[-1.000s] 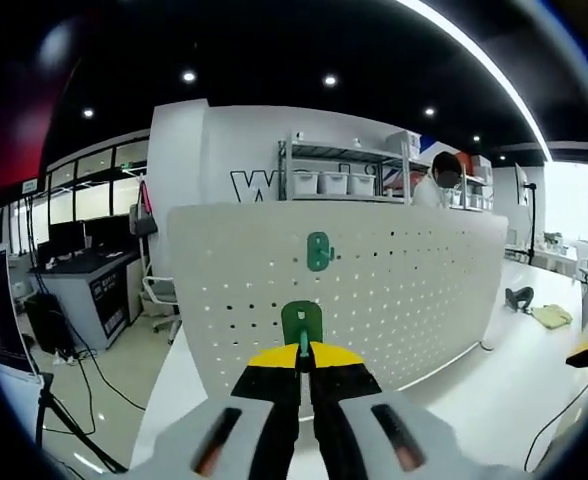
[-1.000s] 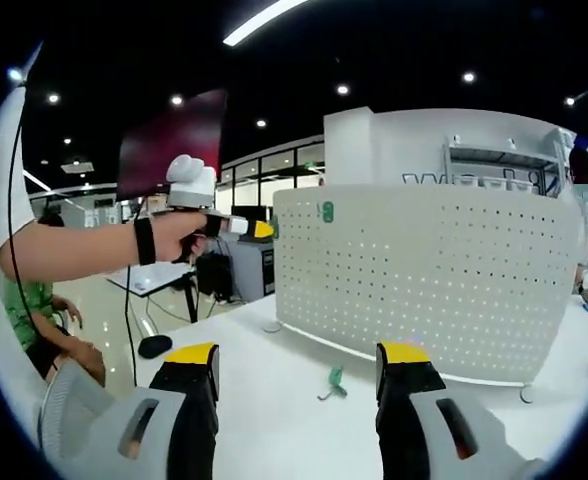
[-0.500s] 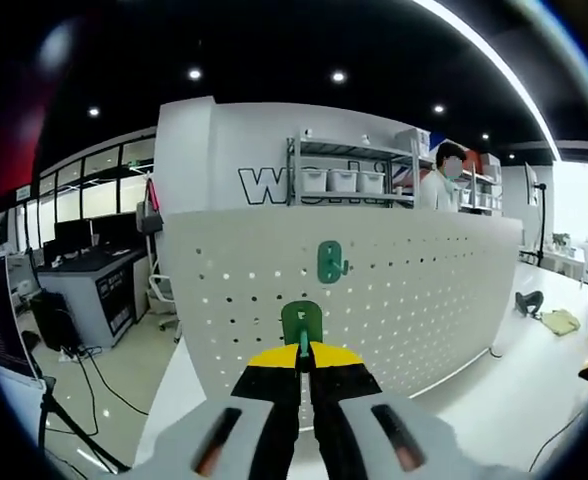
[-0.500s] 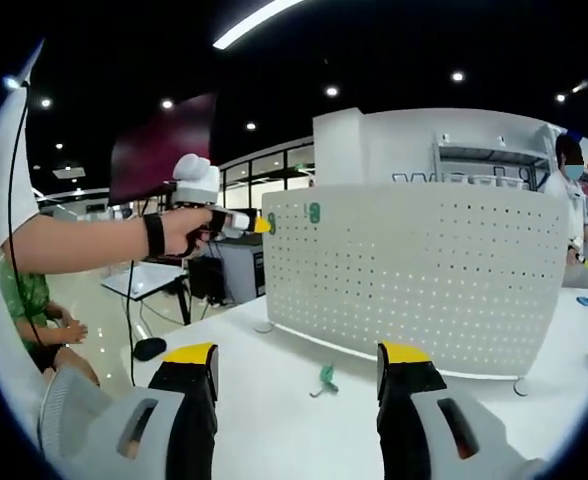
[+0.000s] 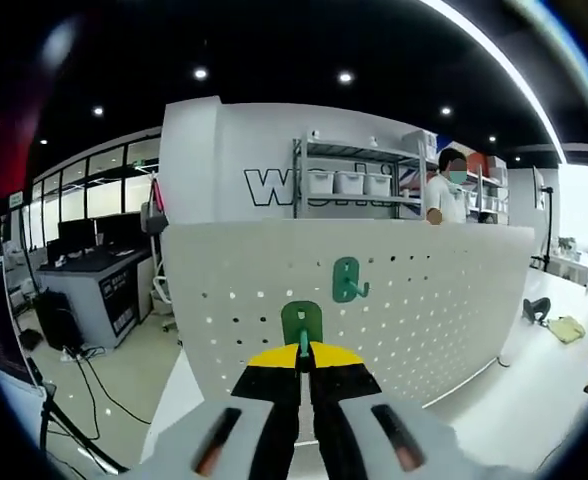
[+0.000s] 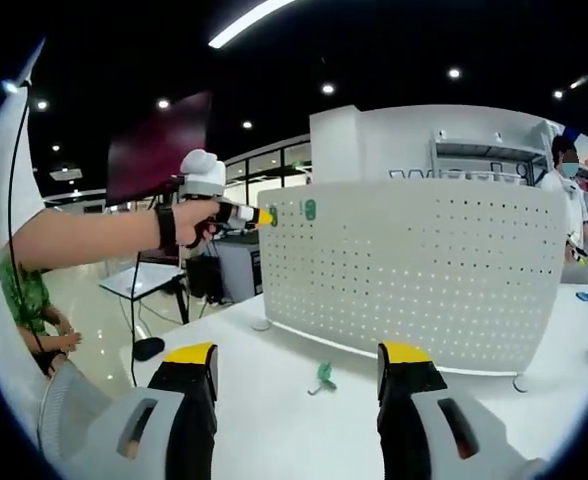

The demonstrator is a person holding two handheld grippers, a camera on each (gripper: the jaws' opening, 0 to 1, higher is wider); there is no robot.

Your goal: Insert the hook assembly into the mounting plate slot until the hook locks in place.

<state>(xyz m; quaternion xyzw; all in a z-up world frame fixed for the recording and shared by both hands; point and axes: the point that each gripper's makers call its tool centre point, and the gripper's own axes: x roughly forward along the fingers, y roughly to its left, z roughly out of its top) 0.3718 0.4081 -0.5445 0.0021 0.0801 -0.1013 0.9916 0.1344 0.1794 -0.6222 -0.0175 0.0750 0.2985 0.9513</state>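
Left gripper view: left tool point(image 5: 303, 358) clamped on green hook point(image 5: 302, 322), held face-on just before the pegboard point(image 5: 424, 290) to line up a slot; a mounted hook point(image 5: 347, 279) sits above-right. Right gripper view: right tool point(image 6: 299, 375) jaws apart, idle; spare hook point(image 6: 323, 377) on bench point(image 6: 274, 420) ahead between them.

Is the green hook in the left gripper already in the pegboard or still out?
Out. The left gripper is shut on the green hook, in front of the pegboard, near its edge in the right gripper view.
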